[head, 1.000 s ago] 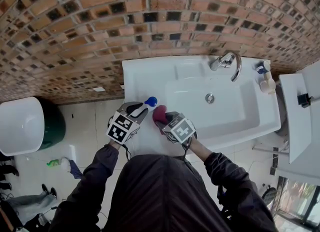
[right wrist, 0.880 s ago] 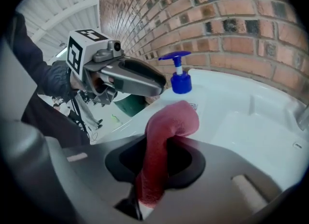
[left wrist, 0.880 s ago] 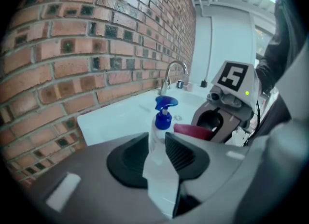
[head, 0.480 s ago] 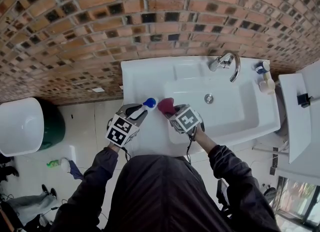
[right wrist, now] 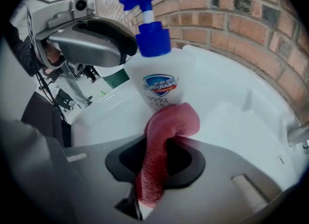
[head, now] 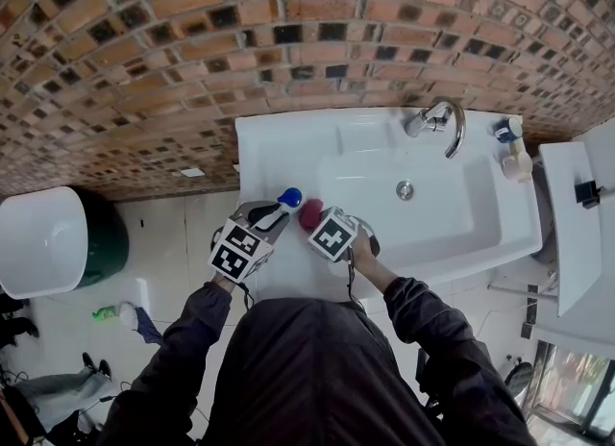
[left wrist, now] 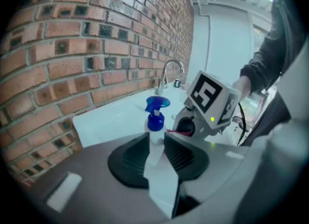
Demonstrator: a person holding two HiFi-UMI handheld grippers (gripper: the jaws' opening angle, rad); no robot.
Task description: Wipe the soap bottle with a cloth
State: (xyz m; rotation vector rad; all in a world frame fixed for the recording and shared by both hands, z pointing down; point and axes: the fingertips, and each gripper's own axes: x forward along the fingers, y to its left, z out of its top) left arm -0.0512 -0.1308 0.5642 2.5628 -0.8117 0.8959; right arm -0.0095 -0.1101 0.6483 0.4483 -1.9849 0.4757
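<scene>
A white soap bottle (head: 281, 210) with a blue pump stands between the jaws of my left gripper (head: 272, 215), over the basin's left rim. Those jaws are closing and their pads press on the bottle (left wrist: 155, 121). My right gripper (head: 315, 220) is shut on a red cloth (head: 310, 211). In the right gripper view the cloth (right wrist: 161, 141) curls forward and its tip touches the lower front of the bottle (right wrist: 159, 80), under the label. The left gripper (right wrist: 91, 39) shows behind the bottle there. The left gripper view shows the right gripper's marker cube (left wrist: 212, 100) just right of the bottle.
The white sink (head: 288, 146) stands against a brick wall, with a chrome tap (head: 437, 119) at the back right and a small dispenser (head: 512, 146) at the far right corner. A white bin (head: 38, 242) sits on the floor at the left.
The right gripper with the cloth went up and to the right, then came back left against the bottle. The left gripper and bottle have hardly moved.
</scene>
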